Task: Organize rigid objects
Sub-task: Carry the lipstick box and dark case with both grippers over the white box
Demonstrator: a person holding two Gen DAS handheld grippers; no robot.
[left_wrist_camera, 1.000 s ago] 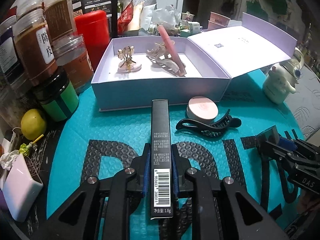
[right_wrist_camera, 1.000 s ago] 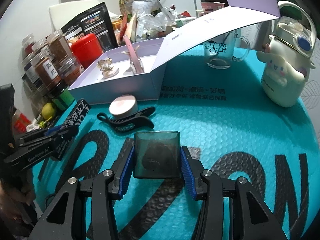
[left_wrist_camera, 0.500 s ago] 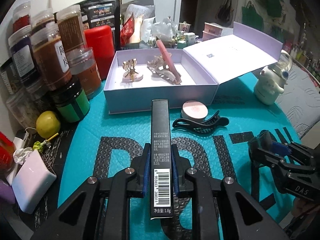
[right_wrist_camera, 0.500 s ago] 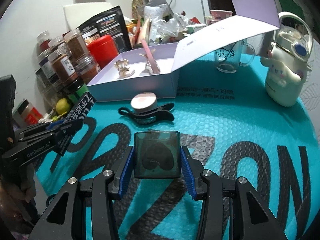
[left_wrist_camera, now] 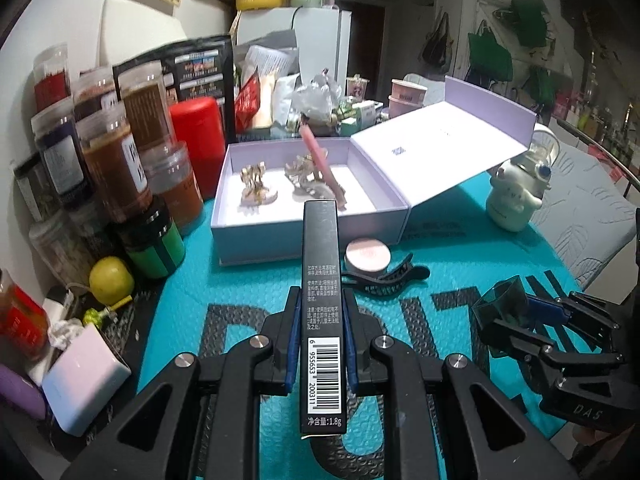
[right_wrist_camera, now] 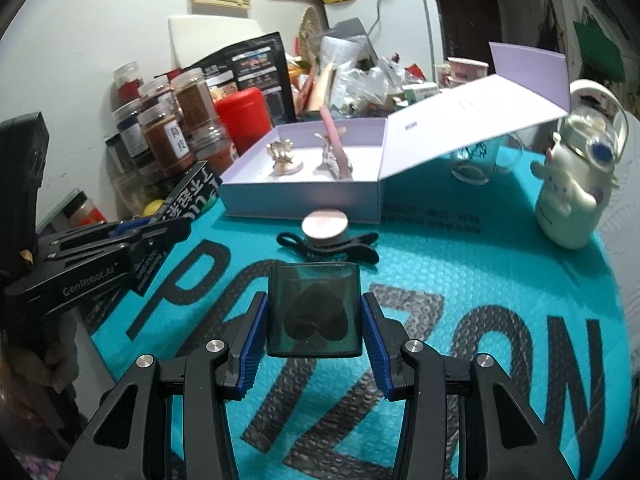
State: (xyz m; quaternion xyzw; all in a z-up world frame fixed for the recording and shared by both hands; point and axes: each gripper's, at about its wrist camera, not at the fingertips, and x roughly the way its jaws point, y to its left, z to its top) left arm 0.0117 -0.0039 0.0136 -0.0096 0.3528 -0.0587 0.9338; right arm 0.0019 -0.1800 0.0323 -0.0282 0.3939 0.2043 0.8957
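Over the teal mat: I hold both grippers off the mat [left_wrist_camera: 248, 280], short of the open lilac box [left_wrist_camera: 280, 236].
Left gripper: my left gripper [left_wrist_camera: 320, 344] is pinched tight on the long black carton [left_wrist_camera: 321, 312], barcode end toward me, far end reaching toward the box's front wall.
Right gripper: my right gripper [right_wrist_camera: 314, 320] clamps the smoky green case [right_wrist_camera: 314, 310] by its two sides.
What changed: compared with a second ago the box and the jars [left_wrist_camera: 108, 168] look smaller and sit lower, and more of the room shows behind them, so I read both hands as having lifted; neither grip has shifted.
On the mat: the round pink compact [left_wrist_camera: 367, 256] and the black hair clip [left_wrist_camera: 386, 280] lie touching each other, just in front of the box.
In the box: two metallic hair clips [left_wrist_camera: 256, 184] and a pink stick [left_wrist_camera: 320, 162].
Meaning for the task: both pickups look secure; I judge the next move is carrying carton and case over the wall and setting them inside.
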